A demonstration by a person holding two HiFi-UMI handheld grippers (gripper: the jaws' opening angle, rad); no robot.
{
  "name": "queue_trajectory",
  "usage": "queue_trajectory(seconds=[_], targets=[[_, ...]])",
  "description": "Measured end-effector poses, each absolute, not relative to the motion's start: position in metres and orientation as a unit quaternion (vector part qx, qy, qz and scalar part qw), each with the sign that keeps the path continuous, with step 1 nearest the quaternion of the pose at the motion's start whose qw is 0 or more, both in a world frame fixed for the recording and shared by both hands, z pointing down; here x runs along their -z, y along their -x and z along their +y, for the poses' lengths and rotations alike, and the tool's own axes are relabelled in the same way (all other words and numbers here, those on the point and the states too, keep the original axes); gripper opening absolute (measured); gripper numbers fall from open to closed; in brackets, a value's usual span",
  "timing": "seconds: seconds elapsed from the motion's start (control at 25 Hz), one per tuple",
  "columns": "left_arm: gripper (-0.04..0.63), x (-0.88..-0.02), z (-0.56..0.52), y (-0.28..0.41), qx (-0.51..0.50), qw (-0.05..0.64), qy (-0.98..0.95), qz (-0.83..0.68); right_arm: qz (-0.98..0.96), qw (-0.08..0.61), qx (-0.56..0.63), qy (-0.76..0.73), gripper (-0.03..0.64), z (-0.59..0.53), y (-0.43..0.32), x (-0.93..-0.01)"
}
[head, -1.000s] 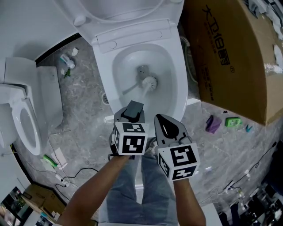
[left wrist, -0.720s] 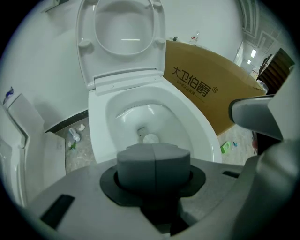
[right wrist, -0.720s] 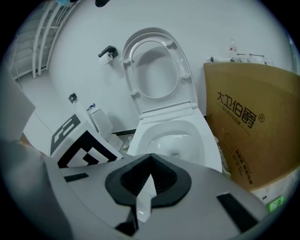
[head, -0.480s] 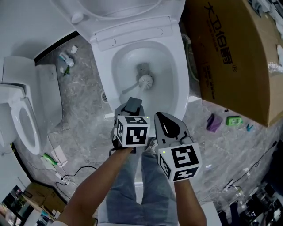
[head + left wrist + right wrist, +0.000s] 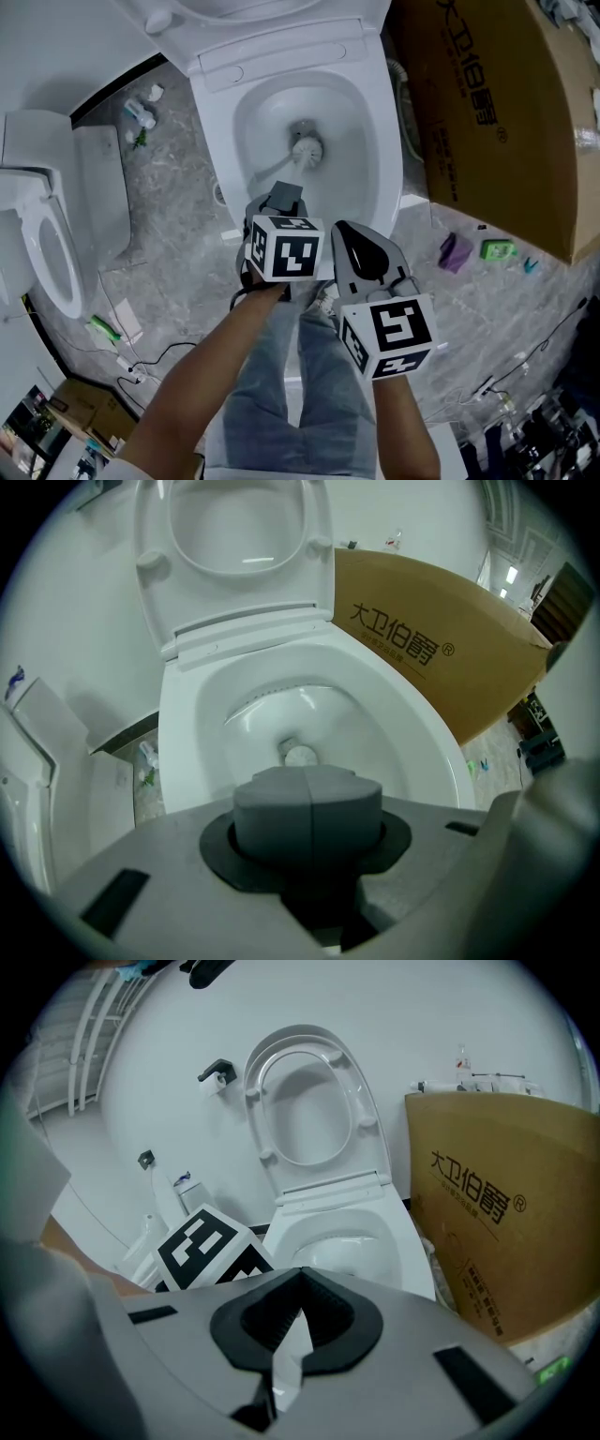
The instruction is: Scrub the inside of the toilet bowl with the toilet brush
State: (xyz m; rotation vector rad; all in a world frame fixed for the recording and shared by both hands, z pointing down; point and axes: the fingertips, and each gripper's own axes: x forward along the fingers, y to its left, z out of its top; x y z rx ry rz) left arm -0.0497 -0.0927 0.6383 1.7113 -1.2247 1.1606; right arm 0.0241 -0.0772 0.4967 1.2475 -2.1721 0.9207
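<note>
The white toilet bowl stands open, with its lid raised. A toilet brush has its white head deep in the bowl by the drain, and its head also shows in the left gripper view. My left gripper is shut on the brush's grey handle over the bowl's near rim. My right gripper hangs just right of it, jaws shut and empty, off the brush. The right gripper view shows the bowl ahead and the left gripper's marker cube.
A big cardboard box stands tight against the toilet's right side. A second toilet sits at the left. Small litter, cables and purple and green items lie on the grey floor. The person's legs are below.
The brush head has slid a little farther into the bowl, toward the drain, as the left gripper pushed forward. The right gripper has stayed beside it.
</note>
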Motion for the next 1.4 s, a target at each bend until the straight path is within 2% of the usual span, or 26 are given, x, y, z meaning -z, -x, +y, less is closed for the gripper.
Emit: queue_trajectory(seconds=[0.88, 1.4], targets=[[0.152, -0.576, -0.019, 0.046, -0.419, 0.383, -0.670, -0.479, -0.799, 0.232, -0.313, -0.458, -0.002, -0.042, -0.028, -0.447], [0.150, -0.467, -0.005, 0.046, -0.373, 0.350, -0.698, -0.502, -0.816, 0.216, -0.284, -0.455, -0.002, -0.021, -0.021, -0.367]])
